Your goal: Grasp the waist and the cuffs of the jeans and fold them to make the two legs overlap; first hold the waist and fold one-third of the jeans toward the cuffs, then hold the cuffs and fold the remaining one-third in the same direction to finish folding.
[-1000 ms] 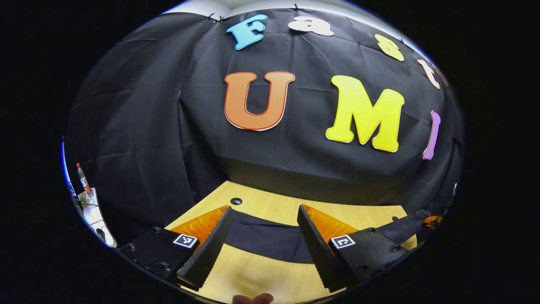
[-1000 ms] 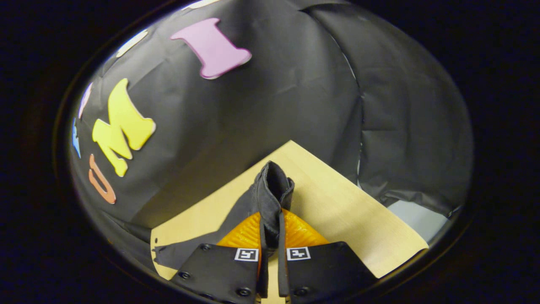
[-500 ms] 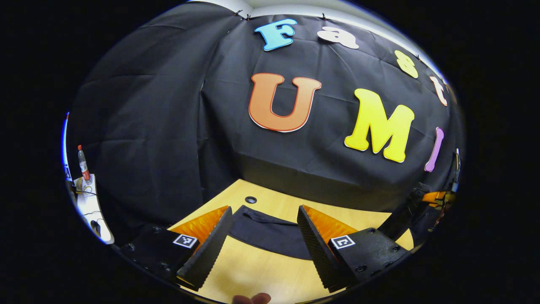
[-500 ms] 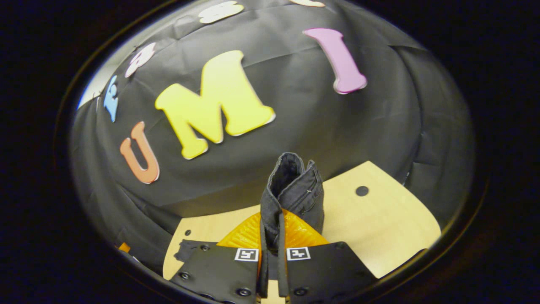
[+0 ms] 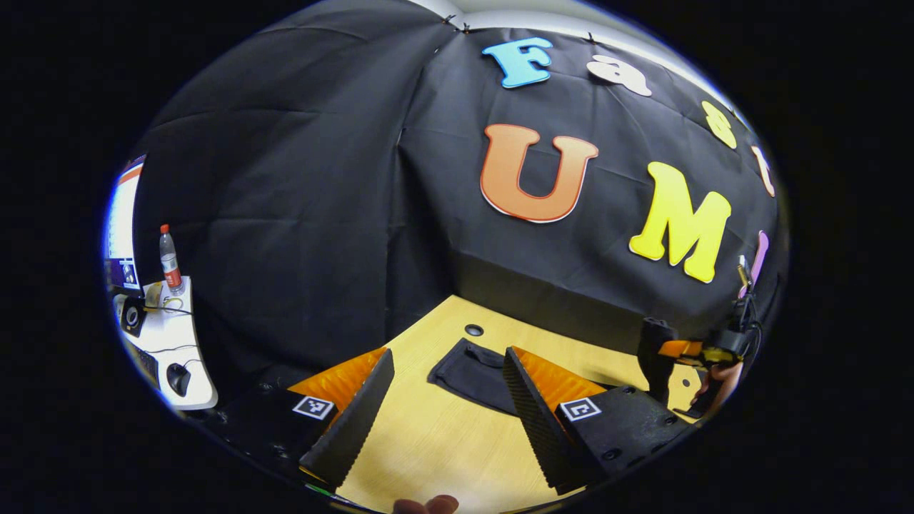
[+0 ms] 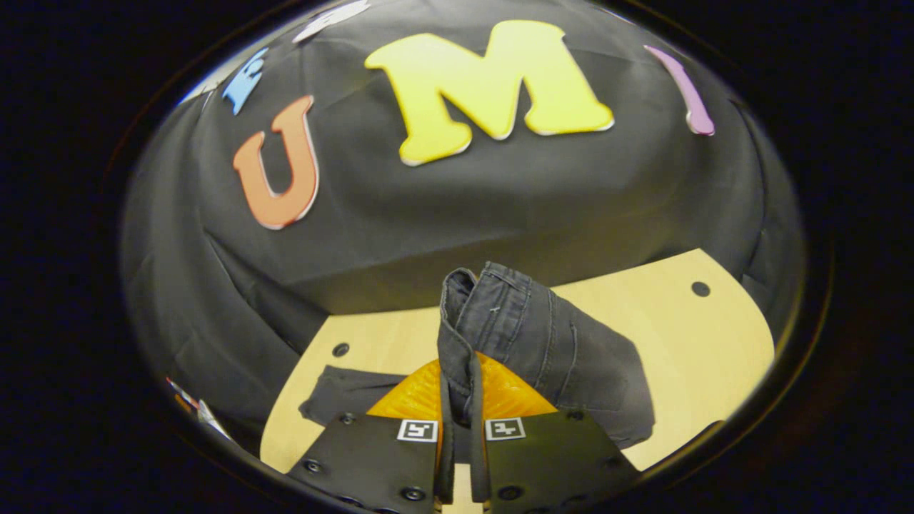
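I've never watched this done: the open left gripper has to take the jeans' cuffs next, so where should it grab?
Probably the cuff end, flat on the table just ahead of the left gripper. Come in low and forward so one finger slips under the free edge. The right gripper holds the waist.

Around the booth: the table, the wall and a side desk

We see a light wooden table with a round dark hole near its far edge in the left gripper view; in the right gripper view two such holes sit in the tabletop, one at the left and one at the right. Black cloth hangs behind the table as the booth's wall. At the far left of the left gripper view stands a white desk bearing a clear bottle with a red cap, a dark mouse on a cable, and a lit screen above it.
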Demonstrator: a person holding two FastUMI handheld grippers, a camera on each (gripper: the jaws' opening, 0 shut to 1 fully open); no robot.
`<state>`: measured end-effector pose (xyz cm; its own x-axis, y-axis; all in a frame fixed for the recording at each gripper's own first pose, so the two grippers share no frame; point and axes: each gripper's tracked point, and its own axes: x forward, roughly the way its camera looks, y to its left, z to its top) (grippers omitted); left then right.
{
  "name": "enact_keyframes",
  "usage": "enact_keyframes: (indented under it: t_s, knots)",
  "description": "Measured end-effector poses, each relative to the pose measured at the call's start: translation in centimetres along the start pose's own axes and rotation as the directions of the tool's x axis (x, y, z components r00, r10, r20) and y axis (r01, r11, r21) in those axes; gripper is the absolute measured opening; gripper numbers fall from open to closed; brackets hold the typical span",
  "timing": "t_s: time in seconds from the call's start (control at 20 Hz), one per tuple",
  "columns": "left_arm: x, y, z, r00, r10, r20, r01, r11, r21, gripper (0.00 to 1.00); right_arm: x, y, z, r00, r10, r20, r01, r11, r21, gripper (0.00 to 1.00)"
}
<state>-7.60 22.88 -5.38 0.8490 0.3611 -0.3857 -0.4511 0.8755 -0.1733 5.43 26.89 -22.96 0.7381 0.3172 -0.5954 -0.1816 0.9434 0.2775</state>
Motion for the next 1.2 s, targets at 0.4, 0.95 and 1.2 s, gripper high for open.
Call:
enact_keyframes:
  t_s: [0.4, 0.95, 1.2]
  knots:
    - [-0.1, 1.3, -1.2, 0.999, 0.016, -0.029, -0.017, 1.0, -0.012, 0.99, 6.8, 1.1, -10.3, 0.977, -0.103, -0.188, 0.053, 0.966, -0.254, 0.1]
    - [1.0, 1.5, -2.7, 0.998, -0.016, -0.062, 0.015, 0.999, -0.028, 0.99, 2.9, 3.7, -9.4, 0.974, 0.077, -0.214, -0.13, 0.96, -0.248, 0.75]
    - [3.9, -0.8, -7.7, 0.959, -0.207, -0.195, 0.139, 0.94, -0.313, 0.99, -5.8, 4.5, -3.3, 0.972, 0.202, -0.118, -0.23, 0.917, -0.325, 0.87]
